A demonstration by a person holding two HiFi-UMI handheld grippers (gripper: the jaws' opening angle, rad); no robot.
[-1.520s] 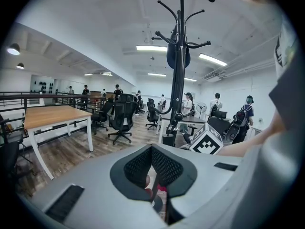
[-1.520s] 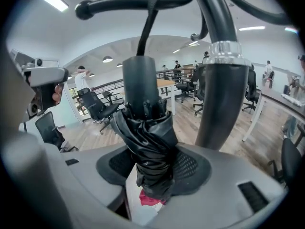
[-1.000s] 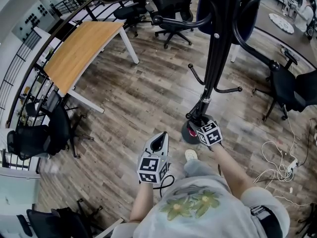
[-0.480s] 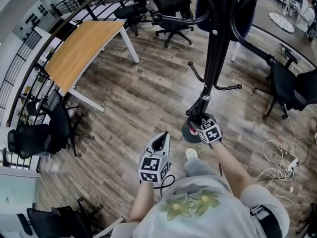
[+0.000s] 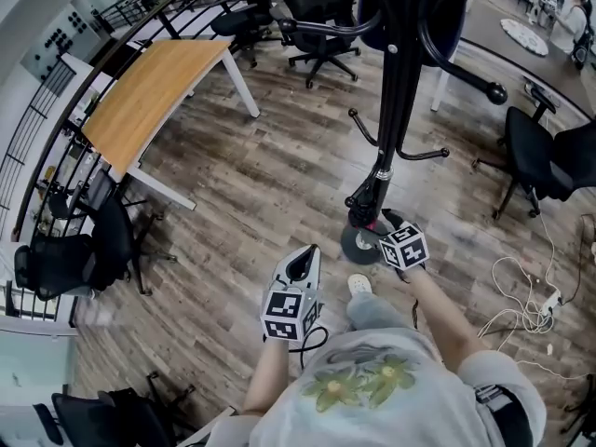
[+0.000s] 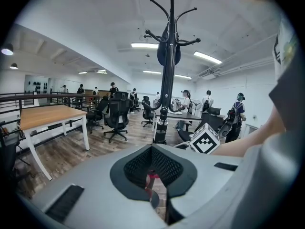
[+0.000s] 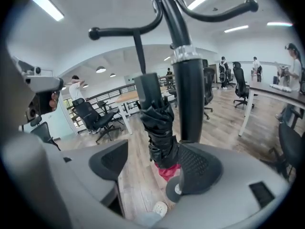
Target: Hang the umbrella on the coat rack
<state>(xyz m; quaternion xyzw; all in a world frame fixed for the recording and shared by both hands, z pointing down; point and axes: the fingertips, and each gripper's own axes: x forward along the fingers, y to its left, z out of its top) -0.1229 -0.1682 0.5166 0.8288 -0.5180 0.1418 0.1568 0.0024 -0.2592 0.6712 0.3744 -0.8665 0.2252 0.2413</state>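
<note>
The folded black fabric umbrella with a pink end is seen hanging upright just beside the black metal pole of the coat rack. It appears to be carried by the rack's lower curved black hook through a thin dark stem above the bundle. The right tool is open wide, its jaws having just been opening. The umbrella stands between them, close against the right-hand pad, and whether that pad brushes the fabric cannot be told. The step in hand is judged to be the release and withdrawal. It is best done by drawing the right tool straight back along its own line, away from the pole, with the jaws wide, so that no pad drags the fabric and the stem is not lifted off the hook. A sideways sweep is to be avoided, since the umbrella could be set swinging or knocked down to the grey-brown wooden plank floor. The left tool is closed on nothing and is held low, well apart from the rack, where it is not needed. No brand, label or legible writing is found; only black-and-white square patterns are shown on the white marker cube of the right tool.
</note>
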